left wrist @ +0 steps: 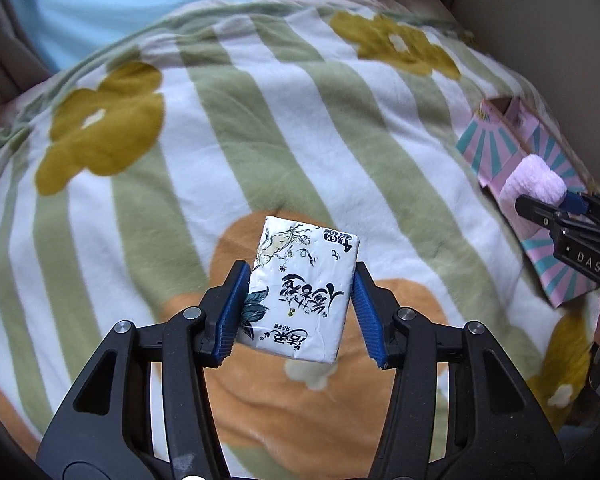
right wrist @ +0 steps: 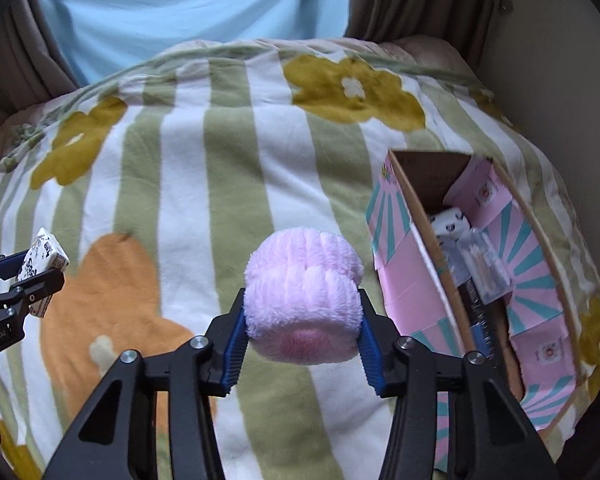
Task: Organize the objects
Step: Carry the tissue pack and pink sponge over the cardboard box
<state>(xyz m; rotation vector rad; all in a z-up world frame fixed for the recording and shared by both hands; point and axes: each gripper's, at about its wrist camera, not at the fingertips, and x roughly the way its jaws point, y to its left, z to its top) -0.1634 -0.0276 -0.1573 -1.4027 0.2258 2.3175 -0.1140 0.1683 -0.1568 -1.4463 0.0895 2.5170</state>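
1. At the far left, brown curtains (right wrist: pixel 24 52) are seen hanging, with a pale blue sheet (right wrist: pixel 196 8) between them at the back of the room.
2. The whole foreground is covered by a fleece blanket (left wrist: pixel 228 128), striped green and white and printed with mustard and orange flowers; it is rumpled at its far edge.
3. A tissue pack (left wrist: pixel 300 288) is gripped by the left gripper (left wrist: pixel 298 304), its blue pads pressed on the pack's two long sides. The pack is held clear above the blanket, over an orange flower. Its white wrapper is creased and is printed with black brush characters and a leaf motif.
4. A pink plush roll (right wrist: pixel 302 300) is clamped by the right gripper (right wrist: pixel 302 328), the pads sunk slightly into the pile. The roll is fluffy, ribbed, and held above the blanket, just left of the box.
5. At the right, an open cardboard box (right wrist: pixel 404 304) is laid on the blanket, patterned in pink and teal rays. Small packets are seen inside it; what they are cannot be told.
6. A beige wall (right wrist: pixel 548 52) is seen at the far right.
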